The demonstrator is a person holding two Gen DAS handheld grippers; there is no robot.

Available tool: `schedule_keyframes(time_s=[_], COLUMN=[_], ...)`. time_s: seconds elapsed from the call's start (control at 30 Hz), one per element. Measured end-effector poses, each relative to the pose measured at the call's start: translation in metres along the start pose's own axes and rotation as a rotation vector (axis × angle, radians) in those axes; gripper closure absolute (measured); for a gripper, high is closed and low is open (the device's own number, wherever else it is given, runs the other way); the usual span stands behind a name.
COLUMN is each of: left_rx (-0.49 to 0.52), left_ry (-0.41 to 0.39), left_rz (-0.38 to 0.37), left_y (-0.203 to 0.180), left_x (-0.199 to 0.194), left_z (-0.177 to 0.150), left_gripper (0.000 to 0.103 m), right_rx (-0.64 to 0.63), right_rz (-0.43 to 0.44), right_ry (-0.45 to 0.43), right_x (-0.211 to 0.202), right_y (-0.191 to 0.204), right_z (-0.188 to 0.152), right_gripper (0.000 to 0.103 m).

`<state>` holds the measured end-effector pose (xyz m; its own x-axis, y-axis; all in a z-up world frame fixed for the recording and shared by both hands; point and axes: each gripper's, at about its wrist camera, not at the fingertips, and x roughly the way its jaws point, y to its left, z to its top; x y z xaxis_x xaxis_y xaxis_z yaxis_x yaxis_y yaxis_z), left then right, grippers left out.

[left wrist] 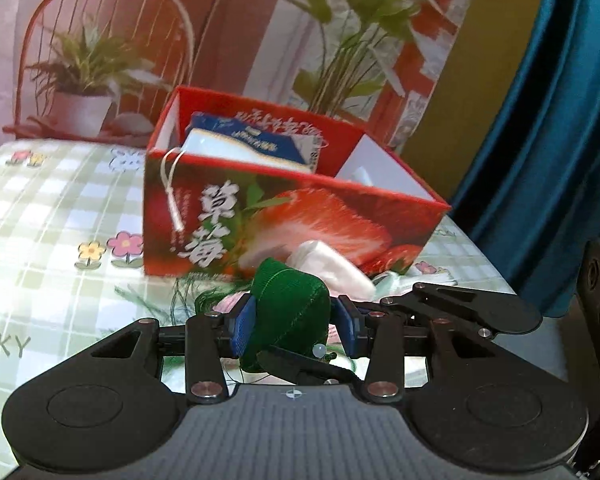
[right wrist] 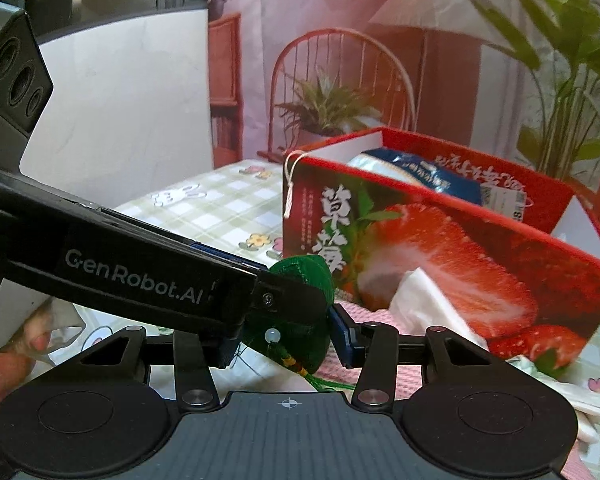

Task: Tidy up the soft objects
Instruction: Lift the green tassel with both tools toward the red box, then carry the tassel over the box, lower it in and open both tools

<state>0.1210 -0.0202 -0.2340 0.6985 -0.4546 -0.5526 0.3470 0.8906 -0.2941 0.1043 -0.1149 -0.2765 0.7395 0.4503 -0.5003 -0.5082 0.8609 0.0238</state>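
Note:
A green fabric pouch [left wrist: 292, 304] with a white bead and a tassel hangs just above the table, in front of the red strawberry box [left wrist: 300, 216]. My left gripper [left wrist: 296, 316] is shut on it, with a blue pad against each side. In the right wrist view the same pouch [right wrist: 308, 280] sits between the blue pads of my right gripper [right wrist: 286, 340], which also presses on it. The left gripper's black finger [right wrist: 160, 280] crosses from the left and hides the right gripper's left pad. Inside the open box [right wrist: 440, 240] lies a blue and white pack [right wrist: 420, 172].
A white tissue pack [left wrist: 336, 272] leans on the box front, beside a pink cloth [right wrist: 380, 320] on the checked tablecloth [left wrist: 60, 208]. A printed backdrop stands behind and a blue curtain [left wrist: 560, 120] at right. A person's hand [right wrist: 4, 364] shows at lower left.

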Motion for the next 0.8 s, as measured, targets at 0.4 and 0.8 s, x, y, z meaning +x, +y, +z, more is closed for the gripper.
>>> schedule_keyframes(time_s=[0.4, 0.8], left_rx=[0.119, 0.119], left_ry=[-0.018, -0.100], left_rz=[-0.023, -0.094], left_y=[-0.050, -0.075], left_x=[-0.001, 0.001], left_z=[0.039, 0.083], left_gripper=[0.059, 0.058], right_rx=[0.061, 0.029], right_rz=[-0.065, -0.149], right_ry=[-0.107, -0.173], right_x=[-0.046, -0.085], right_y=[-0.030, -0.069], right_z=[0.017, 0.067], right_gripper=[0.061, 0.063])
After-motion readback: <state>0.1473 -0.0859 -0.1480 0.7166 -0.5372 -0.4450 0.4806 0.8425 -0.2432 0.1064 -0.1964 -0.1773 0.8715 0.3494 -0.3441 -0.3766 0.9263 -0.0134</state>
